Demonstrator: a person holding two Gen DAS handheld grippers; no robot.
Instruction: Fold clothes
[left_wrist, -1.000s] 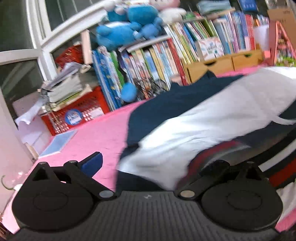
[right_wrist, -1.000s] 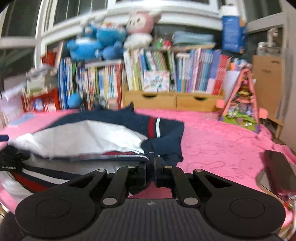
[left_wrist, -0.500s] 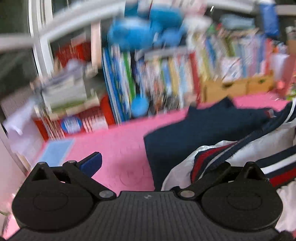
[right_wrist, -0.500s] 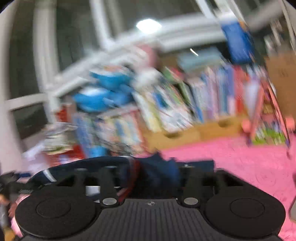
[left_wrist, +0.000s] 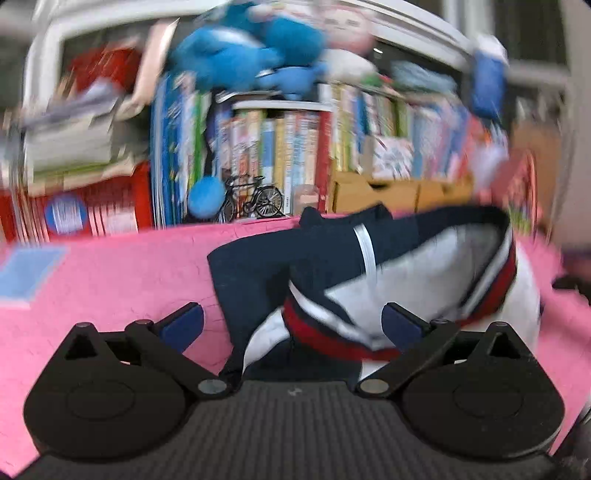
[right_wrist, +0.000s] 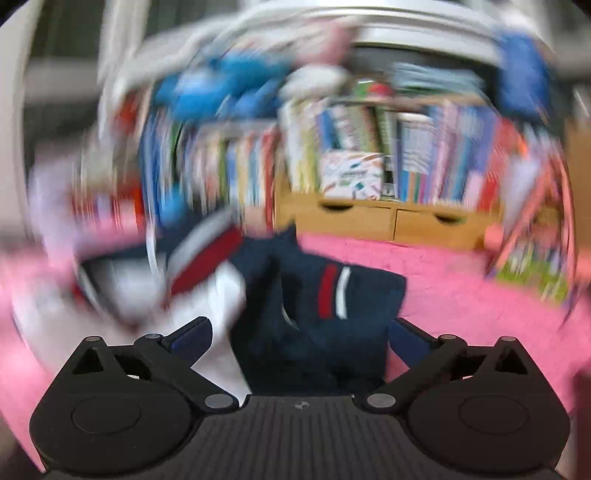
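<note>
While its jaws are opening wide, the right gripper (right_wrist: 299, 332) has the jacket (right_wrist: 317, 314) between them, apparently untouched through the blur. The left gripper (left_wrist: 291, 325) stands wide open over that jacket (left_wrist: 369, 273) too, gripping nothing.

Both grippers point forward and tilt somewhat downward. The left gripper (left_wrist: 291, 325) has its jaws spread wide, the blue pads (left_wrist: 183, 325) well apart and pressing on nothing, though cloth lies in the gap between them. The right gripper (right_wrist: 301, 336) is opening, its jaws already far apart; its blue pads (right_wrist: 192, 338) grip nothing, cloth lying loose between them too. Both views are blurred.
</note>
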